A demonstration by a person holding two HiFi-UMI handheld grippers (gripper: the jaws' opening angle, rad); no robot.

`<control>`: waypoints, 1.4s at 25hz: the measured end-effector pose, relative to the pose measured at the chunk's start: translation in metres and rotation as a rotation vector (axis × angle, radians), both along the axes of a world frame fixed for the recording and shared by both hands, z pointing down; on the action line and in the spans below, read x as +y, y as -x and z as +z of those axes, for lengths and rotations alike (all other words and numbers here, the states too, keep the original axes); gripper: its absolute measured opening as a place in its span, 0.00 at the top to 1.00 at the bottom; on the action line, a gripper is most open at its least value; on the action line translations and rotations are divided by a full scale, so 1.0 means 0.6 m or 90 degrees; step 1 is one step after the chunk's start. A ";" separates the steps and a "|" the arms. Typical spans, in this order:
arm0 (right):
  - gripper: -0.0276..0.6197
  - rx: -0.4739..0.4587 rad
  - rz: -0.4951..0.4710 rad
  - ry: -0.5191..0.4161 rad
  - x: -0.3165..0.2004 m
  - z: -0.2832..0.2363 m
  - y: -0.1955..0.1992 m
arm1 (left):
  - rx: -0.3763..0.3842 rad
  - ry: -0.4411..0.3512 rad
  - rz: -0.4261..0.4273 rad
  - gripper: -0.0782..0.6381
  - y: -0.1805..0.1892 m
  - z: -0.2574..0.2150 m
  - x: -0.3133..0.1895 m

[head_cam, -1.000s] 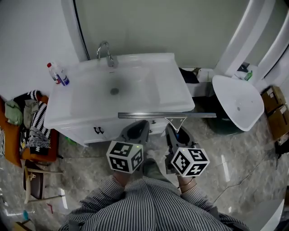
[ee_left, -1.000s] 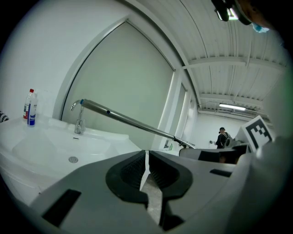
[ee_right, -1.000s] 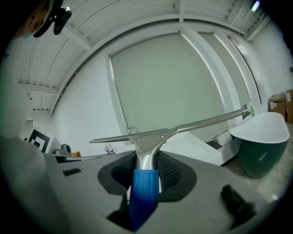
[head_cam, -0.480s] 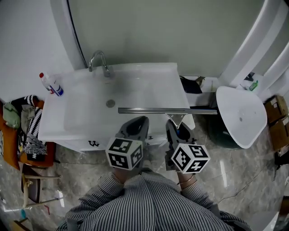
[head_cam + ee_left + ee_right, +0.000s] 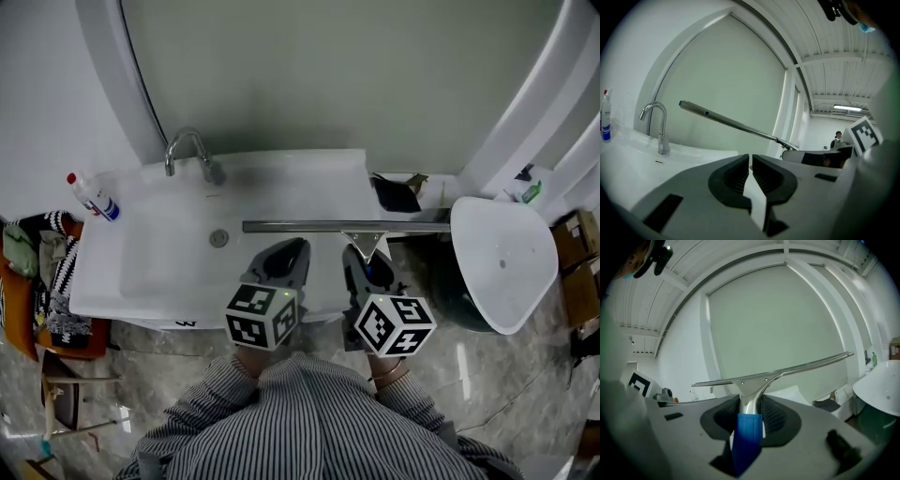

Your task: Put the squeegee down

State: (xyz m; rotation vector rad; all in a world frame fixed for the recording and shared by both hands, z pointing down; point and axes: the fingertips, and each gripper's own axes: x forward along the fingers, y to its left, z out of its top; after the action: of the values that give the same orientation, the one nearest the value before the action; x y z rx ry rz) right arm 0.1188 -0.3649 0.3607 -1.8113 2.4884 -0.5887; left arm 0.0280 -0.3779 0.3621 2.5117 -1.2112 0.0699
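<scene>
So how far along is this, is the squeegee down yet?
Nothing looks finished: the squeegee is not down yet. In hand: the right gripper is clamped on its blue handle, holding the blade in the air near the sink. The left gripper is shut and empty. Left: lower it onto a surface and let go.
</scene>
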 end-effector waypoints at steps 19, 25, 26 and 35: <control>0.77 -0.013 0.002 0.043 -0.060 0.047 -0.027 | -0.013 0.030 0.006 0.85 -0.037 0.035 -0.060; 0.77 -0.012 0.026 0.034 -0.058 0.031 -0.018 | -0.022 0.027 0.034 0.85 -0.030 0.024 -0.061; 0.77 -0.012 0.031 0.033 -0.057 0.027 -0.018 | -0.023 0.025 0.037 0.85 -0.029 0.020 -0.061; 0.77 -0.027 0.070 0.046 -0.052 0.035 -0.027 | -0.023 0.019 0.059 0.85 -0.032 0.010 -0.070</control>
State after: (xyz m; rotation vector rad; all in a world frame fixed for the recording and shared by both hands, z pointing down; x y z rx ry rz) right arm 0.1348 -0.3960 0.3814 -1.9249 2.3524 -0.7126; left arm 0.0474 -0.4196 0.3681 2.5504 -1.0990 0.1561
